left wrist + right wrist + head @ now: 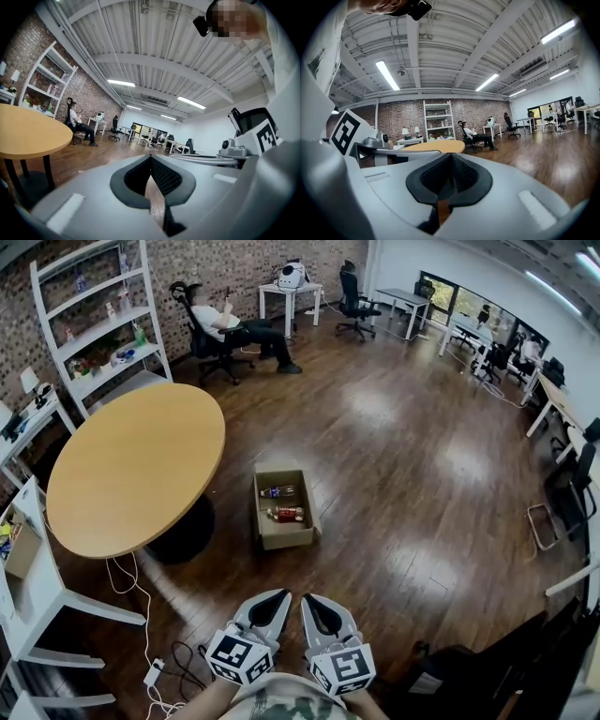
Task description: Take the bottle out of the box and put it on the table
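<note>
An open cardboard box point(284, 508) sits on the wooden floor beside the round wooden table point(137, 465). Two bottles lie inside it: one with a blue label point(278, 491) and one with a red label point(286, 514). My left gripper point(275, 599) and right gripper point(310, 603) are side by side at the bottom of the head view, well short of the box, both shut and empty. In the left gripper view the jaws point(150, 157) meet at the tips; the table point(28, 131) is at the left. In the right gripper view the jaws point(450, 155) are likewise closed.
A white shelf unit point(98, 324) stands behind the table, with a person seated in an office chair point(225, 332) beyond it. White furniture point(28, 568) and cables point(150, 652) lie at the left. Desks and chairs point(487, 352) line the far right.
</note>
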Demonstrator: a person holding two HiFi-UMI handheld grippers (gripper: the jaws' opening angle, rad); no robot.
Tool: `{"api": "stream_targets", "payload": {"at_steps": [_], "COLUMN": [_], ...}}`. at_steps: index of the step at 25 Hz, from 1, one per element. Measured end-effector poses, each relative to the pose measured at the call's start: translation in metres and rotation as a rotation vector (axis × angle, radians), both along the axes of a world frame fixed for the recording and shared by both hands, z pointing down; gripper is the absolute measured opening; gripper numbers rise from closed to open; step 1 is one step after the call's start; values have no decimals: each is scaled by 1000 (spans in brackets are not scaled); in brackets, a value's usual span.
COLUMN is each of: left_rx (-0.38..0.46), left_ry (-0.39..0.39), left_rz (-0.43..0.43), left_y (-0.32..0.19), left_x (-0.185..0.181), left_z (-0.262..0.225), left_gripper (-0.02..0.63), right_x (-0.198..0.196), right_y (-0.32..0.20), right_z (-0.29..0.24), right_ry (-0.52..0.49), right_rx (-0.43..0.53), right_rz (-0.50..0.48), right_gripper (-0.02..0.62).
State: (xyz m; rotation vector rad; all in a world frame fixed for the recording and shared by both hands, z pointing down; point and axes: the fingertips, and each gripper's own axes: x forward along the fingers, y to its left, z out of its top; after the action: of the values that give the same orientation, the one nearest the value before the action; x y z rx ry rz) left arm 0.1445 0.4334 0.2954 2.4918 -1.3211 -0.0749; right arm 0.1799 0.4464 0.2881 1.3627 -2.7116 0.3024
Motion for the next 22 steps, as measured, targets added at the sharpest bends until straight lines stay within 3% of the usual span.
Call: {"api": "stream_targets", "payload": {"at_steps": [14, 22], "left_rx": [-19, -4], "left_ry": [23, 44], "left_rz": [58, 70], "left_y": [-166, -221], "left_x": [-78, -107], "left_z": [-4, -9], "left_gripper": [0, 0], "right_x": [-77, -102], "right_y": [-166, -217], "right_z": [-7, -10], "right_ry": [35, 46], "right_rx": [-28, -30], "right_rz": [42, 45], "right_gripper": [0, 0]}}
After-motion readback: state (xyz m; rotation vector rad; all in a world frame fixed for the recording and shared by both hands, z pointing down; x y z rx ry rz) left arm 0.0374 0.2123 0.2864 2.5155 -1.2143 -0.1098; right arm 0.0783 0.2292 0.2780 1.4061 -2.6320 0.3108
